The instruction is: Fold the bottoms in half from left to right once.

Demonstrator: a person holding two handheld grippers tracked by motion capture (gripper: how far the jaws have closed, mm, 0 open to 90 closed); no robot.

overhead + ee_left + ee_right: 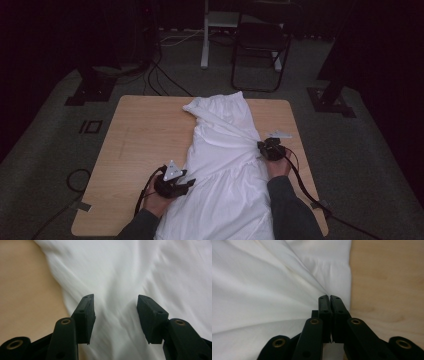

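I found the white garment (225,165) spread down the middle of the bench (145,145), my right tool (263,148) clamped on its right edge and my left tool (186,184) gaping over its left edge, so a one-sided pull risked dragging it askew.

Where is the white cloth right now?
In the high view the white cloth lies spread down the right half of the wooden table, between the left gripper and the right gripper, which pinches its right edge.

Black tongs (190,183), brass rivets; grey plates; dark sleeves (292,210)
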